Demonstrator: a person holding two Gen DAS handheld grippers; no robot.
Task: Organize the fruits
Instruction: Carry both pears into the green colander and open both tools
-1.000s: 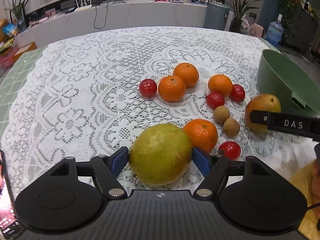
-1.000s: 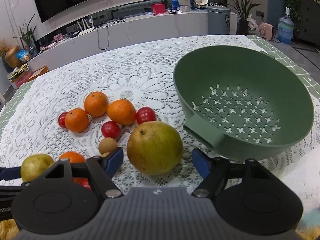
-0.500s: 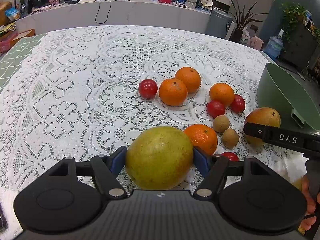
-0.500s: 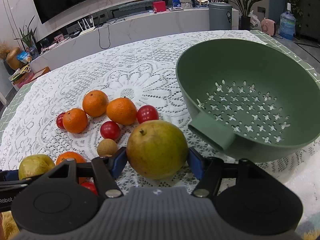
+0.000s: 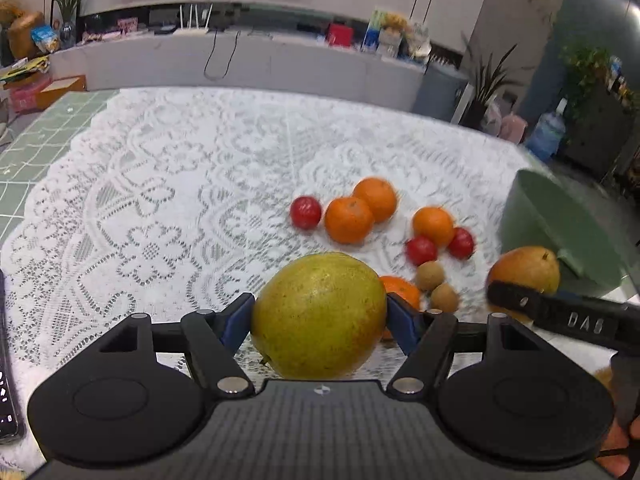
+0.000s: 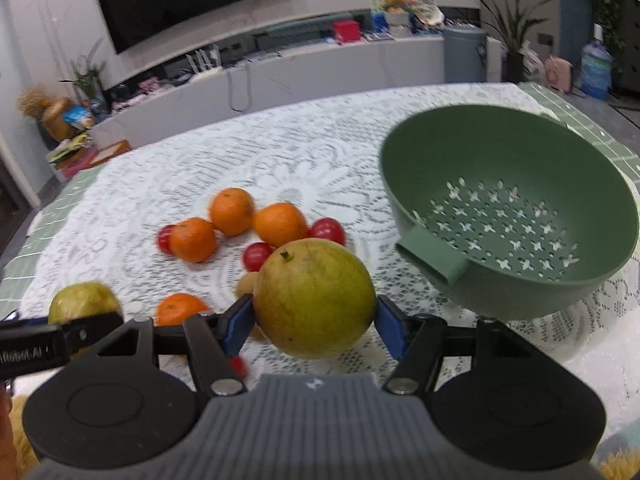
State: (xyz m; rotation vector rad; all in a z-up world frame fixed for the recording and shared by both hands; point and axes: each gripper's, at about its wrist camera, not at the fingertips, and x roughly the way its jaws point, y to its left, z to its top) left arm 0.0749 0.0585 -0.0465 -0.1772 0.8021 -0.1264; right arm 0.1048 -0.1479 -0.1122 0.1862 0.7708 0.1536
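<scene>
Both grippers, left gripper (image 5: 319, 316) and right gripper (image 6: 312, 316), have jaws clamped on a pear each; next up I'd guess it's the green colander (image 6: 416, 168).

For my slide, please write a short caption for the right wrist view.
Right gripper holds a yellow-green pear beside the empty green colander, small fruits scattered behind.

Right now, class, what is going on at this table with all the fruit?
A person is sorting fruit with two hand-held grippers. The left gripper is shut on a yellow-green pear, and the right gripper is shut on a second pear; its blue fingers press the sides. The green colander holds nothing. Oranges, cherry tomatoes and small brown fruits lie on the lace tablecloth.
</scene>
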